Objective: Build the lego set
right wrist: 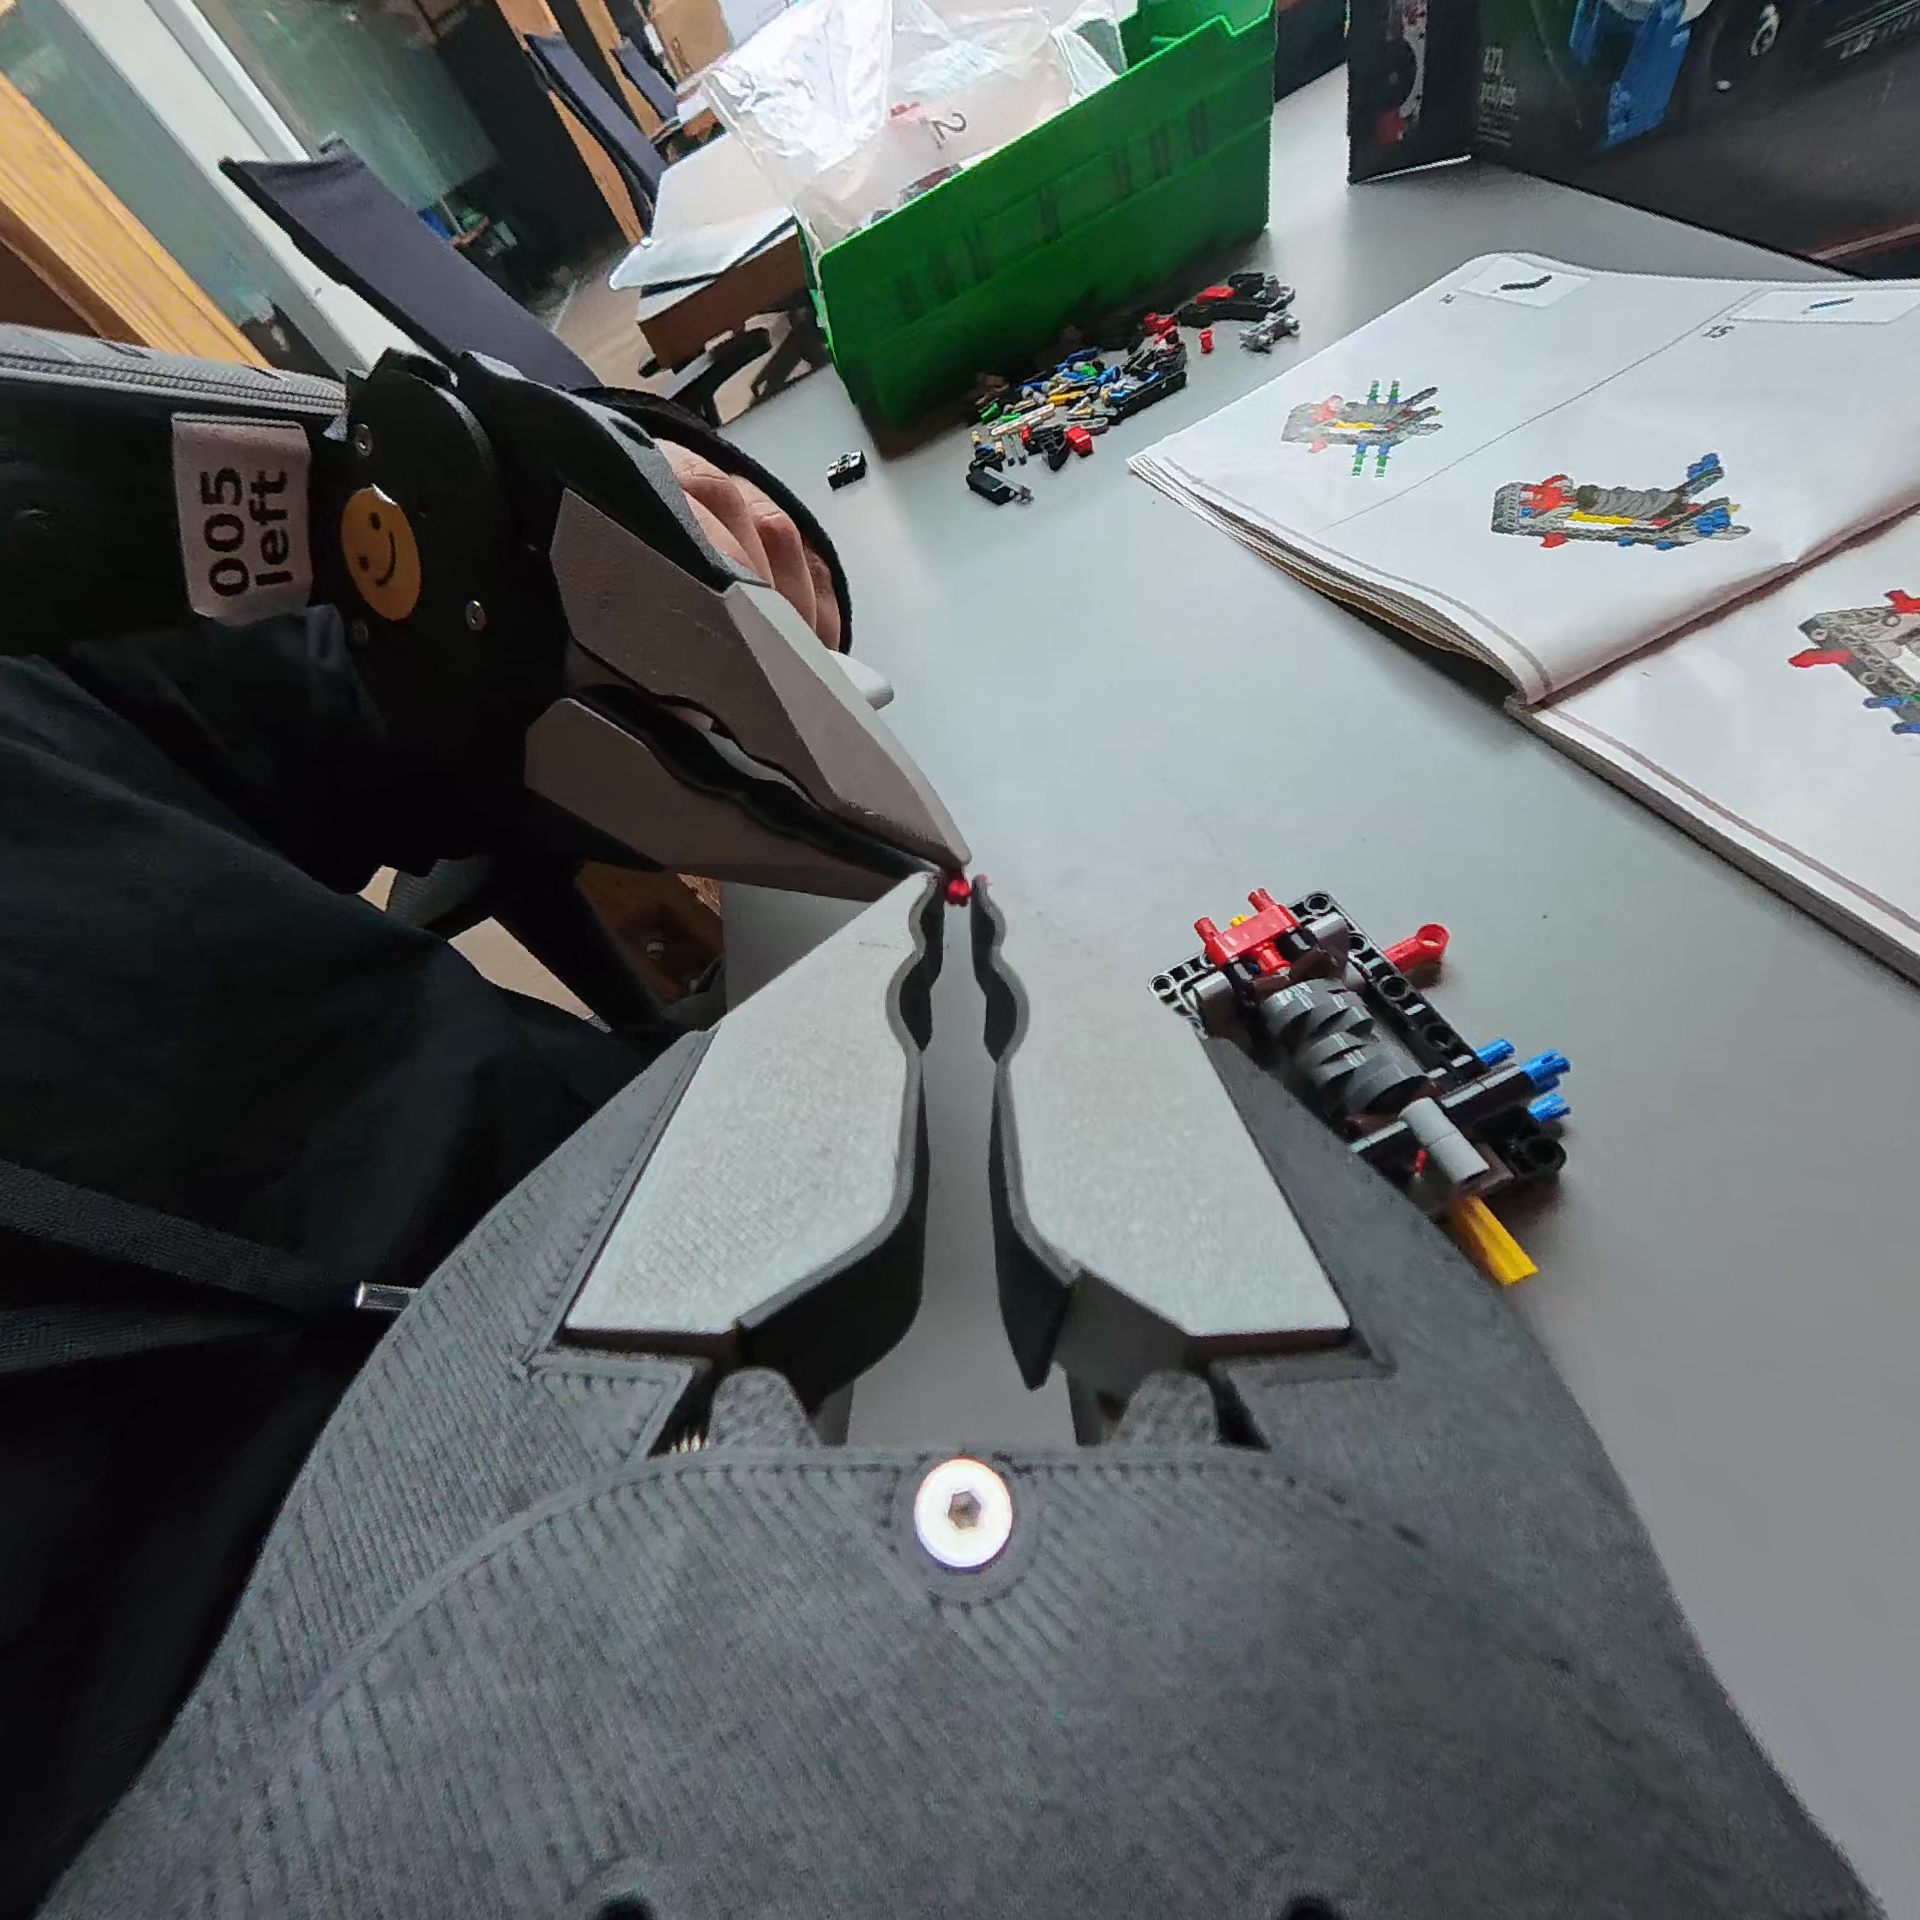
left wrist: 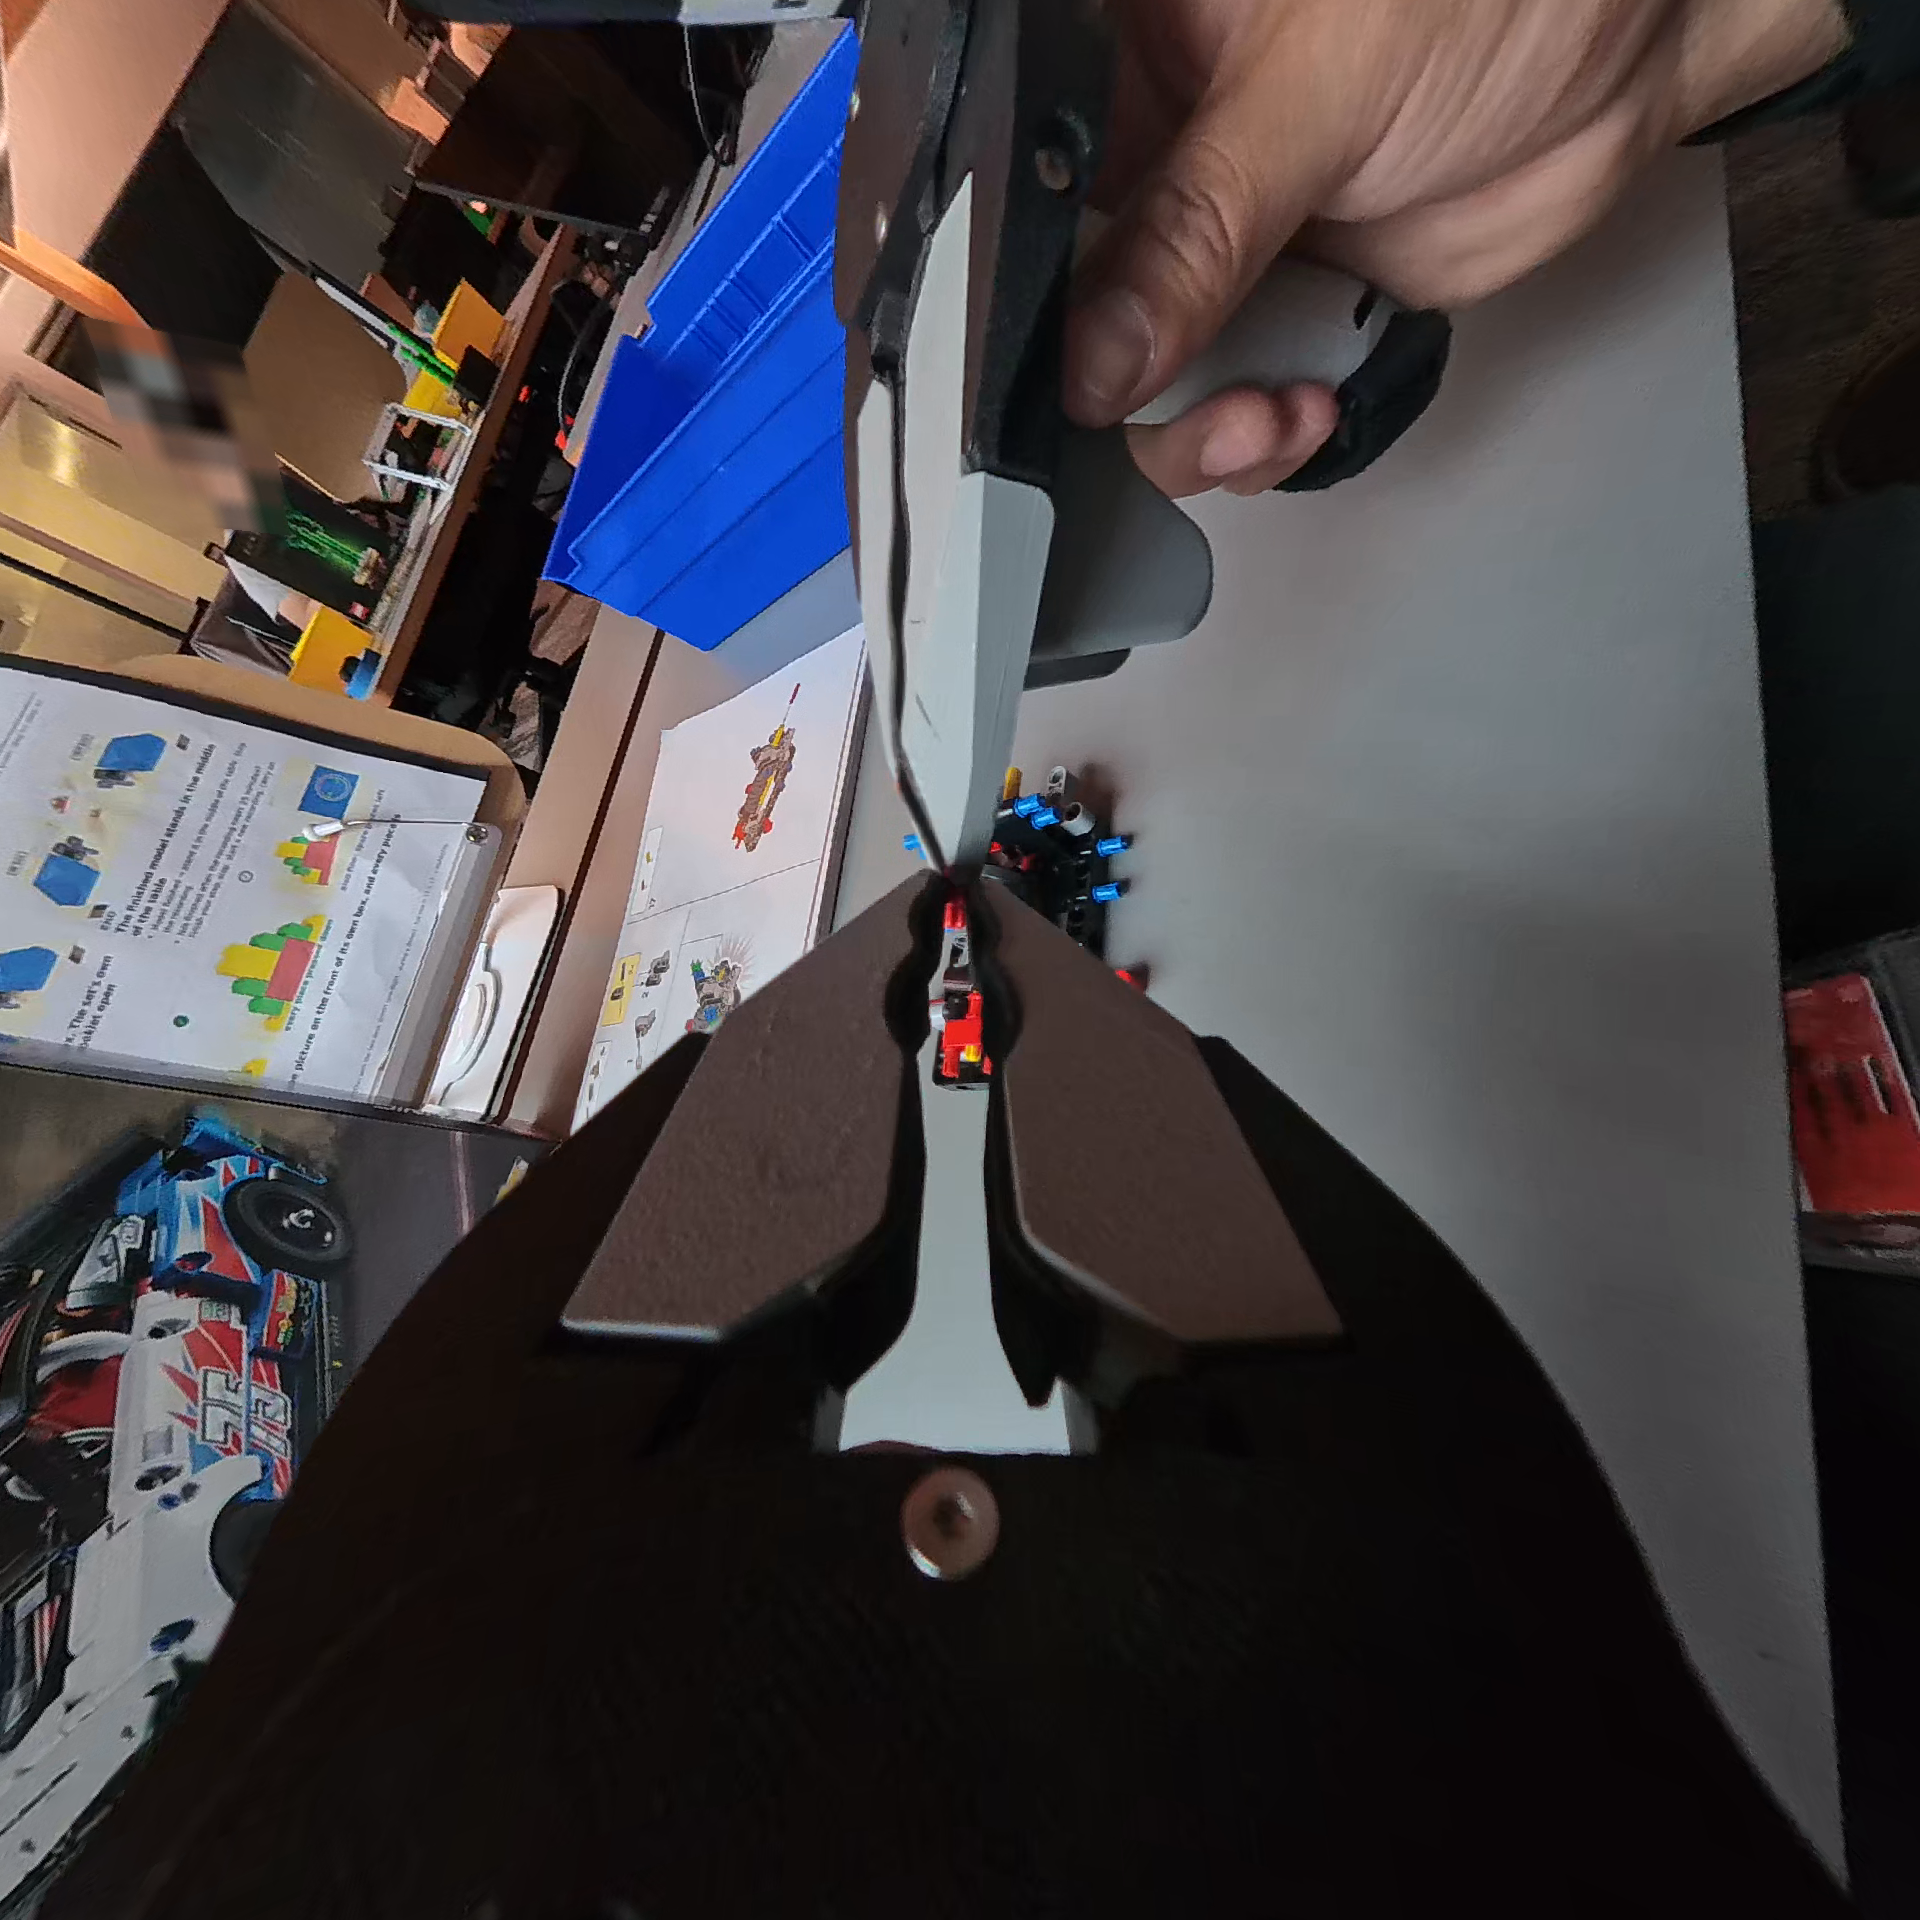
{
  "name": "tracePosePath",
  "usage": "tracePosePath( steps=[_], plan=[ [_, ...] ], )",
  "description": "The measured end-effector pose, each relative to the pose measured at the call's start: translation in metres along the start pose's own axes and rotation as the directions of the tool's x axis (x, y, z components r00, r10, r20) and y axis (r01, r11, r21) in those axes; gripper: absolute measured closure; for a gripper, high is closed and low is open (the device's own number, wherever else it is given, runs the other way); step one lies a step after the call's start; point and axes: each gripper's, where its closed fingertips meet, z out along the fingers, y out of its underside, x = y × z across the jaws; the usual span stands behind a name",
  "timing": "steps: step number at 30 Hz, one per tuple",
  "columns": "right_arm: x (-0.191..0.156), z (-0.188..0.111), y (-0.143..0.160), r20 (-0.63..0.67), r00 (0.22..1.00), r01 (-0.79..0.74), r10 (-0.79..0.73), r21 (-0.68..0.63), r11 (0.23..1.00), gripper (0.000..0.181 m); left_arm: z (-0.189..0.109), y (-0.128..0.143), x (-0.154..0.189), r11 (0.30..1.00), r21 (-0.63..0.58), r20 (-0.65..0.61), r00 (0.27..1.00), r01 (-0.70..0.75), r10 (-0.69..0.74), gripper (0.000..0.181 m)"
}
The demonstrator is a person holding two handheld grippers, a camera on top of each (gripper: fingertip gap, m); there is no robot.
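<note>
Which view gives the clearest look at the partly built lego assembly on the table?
The right wrist view: the partly built lego assembly lies unobstructed on the grey table. In the left wrist view it is mostly hidden behind both grippers' fingertips.

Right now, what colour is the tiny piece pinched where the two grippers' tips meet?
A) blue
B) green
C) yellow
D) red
D: the right wrist view shows a tiny red piece at the tips of the left gripper and right gripper.
</note>
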Motion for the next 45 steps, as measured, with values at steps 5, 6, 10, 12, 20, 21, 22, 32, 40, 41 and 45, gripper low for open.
tracePosePath(
  steps=[5, 6, 10, 12, 20, 21, 22, 32, 40, 41, 45],
  plan=[
    [0.0, -0.001, 0.001, 0.013, 1.0, 0.024, -0.024, 0.007, 1.0, 0.181, 0.001, 0.0, 0.001, 0.999, 0.017, -0.031, 0.998, 0.049, -0.048, 0.18],
    [0.0, -0.001, 0.002, 0.012, 0.999, 0.047, -0.047, 0.009, 0.999, 0.181, 0.001, -0.001, 0.002, 0.996, 0.024, -0.057, 0.995, 0.081, -0.08, 0.18],
    [-0.007, -0.004, 0.004, 0.036, 0.986, 0.159, -0.16, 0.023, 0.987, 0.181, -0.002, -0.004, 0.005, 0.97, 0.047, -0.178, 0.958, 0.237, -0.225, 0.175],
    [-0.009, -0.005, 0.004, 0.037, 0.976, 0.212, -0.212, 0.028, 0.977, 0.181, -0.003, -0.005, 0.006, 0.954, 0.051, -0.226, 0.934, 0.296, -0.278, 0.174],
    [-0.004, -0.008, 0.007, 0.041, 0.98, 0.194, -0.197, 0.057, 0.979, 0.181, -0.003, -0.007, 0.011, 0.928, 0.065, -0.305, 0.893, 0.366, -0.331, 0.174],
    [-0.004, -0.009, 0.006, 0.048, 0.981, 0.185, -0.188, 0.065, 0.981, 0.181, -0.002, -0.005, 0.012, 0.928, 0.054, -0.309, 0.89, 0.369, -0.335, 0.171],
    [-0.005, -0.01, 0.005, 0.057, 0.982, 0.177, -0.181, 0.075, 0.981, 0.181, -0.001, -0.005, 0.014, 0.927, 0.047, -0.314, 0.886, 0.372, -0.34, 0.169],
    [-0.01, -0.011, 0.003, 0.116, 0.983, 0.128, -0.142, 0.115, 0.985, 0.181, 0.0, -0.008, 0.009, 0.925, 0.069, -0.3, 0.892, 0.374, -0.338, 0.179],
    [-0.002, -0.009, 0.011, 0.016, 0.971, 0.239, -0.24, 0.031, 0.97, 0.176, 0.003, -0.002, 0.017, 0.93, -0.023, -0.332, 0.875, 0.366, -0.353, 0.179],
    [-0.002, -0.008, 0.013, 0.009, 0.966, 0.259, -0.259, 0.015, 0.966, 0.177, 0.003, -0.002, 0.017, 0.929, -0.028, -0.333, 0.872, 0.37, -0.358, 0.179],
    [-0.002, -0.006, 0.017, -0.019, 0.948, 0.317, -0.318, -0.025, 0.948, 0.177, 0.003, -0.002, 0.018, 0.93, -0.024, -0.339, 0.872, 0.367, -0.353, 0.179]
  ],
)
